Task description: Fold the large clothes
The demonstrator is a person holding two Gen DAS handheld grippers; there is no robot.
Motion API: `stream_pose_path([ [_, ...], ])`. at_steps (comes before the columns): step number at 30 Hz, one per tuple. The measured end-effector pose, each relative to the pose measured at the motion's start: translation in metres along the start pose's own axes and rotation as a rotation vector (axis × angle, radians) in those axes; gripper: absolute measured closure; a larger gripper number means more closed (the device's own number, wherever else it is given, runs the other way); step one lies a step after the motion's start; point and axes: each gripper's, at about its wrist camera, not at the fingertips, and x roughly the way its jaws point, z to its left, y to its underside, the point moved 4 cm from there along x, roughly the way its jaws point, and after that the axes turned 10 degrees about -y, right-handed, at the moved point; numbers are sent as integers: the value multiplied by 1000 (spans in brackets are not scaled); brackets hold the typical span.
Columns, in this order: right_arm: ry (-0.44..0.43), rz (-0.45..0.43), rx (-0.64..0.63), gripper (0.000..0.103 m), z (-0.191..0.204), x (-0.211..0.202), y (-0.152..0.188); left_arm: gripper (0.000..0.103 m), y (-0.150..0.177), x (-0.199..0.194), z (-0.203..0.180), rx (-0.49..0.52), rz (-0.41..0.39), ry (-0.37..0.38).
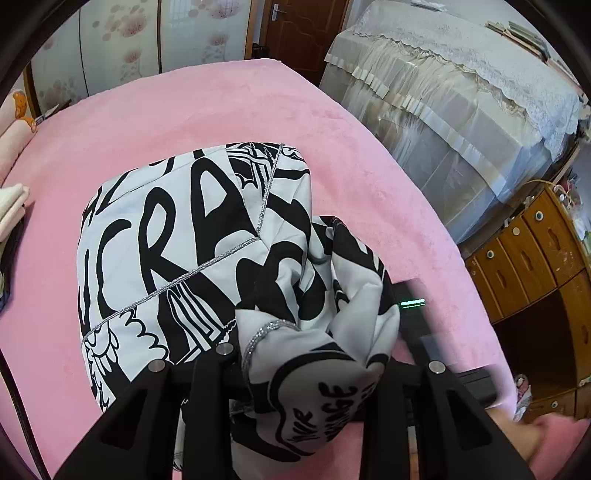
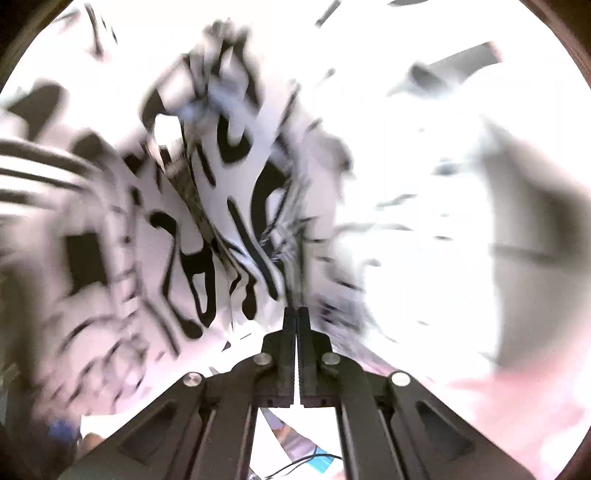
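A large black-and-white lettered garment lies partly folded on the pink blanket. A bunched fold of it rises between the fingers of my left gripper, which is shut on that bunch. The right finger is mostly hidden by cloth. A dark blurred block with a green light, the right gripper's body, sits just right of the bunch. In the blurred right wrist view the garment fills the frame. My right gripper has its jaws together, and the cloth's creases run into their tips.
The bed's right edge drops off beside furniture under a lace cover and a wooden chest of drawers. Folded pale cloths and a plush toy lie along the left edge. A brown door stands behind. A hand shows at lower right.
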Motion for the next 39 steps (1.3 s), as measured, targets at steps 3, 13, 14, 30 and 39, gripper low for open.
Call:
stream_pose_path([
  [3, 21, -123, 20, 103, -13, -61, -1, 76, 5, 6, -8, 20, -1, -12],
  [13, 111, -351, -43, 103, -16, -188, -36, 76, 41, 51, -57, 171, 53, -106],
  [14, 107, -353, -47, 103, -14, -193, -40, 76, 47, 56, -62, 187, 56, -113],
  [30, 245, -116, -90, 62, 38, -59, -83, 64, 82, 80, -97, 299, 49, -249],
  [39, 252, -104, -119, 62, 50, -66, -68, 32, 86, 19, -89, 265, 96, -23],
])
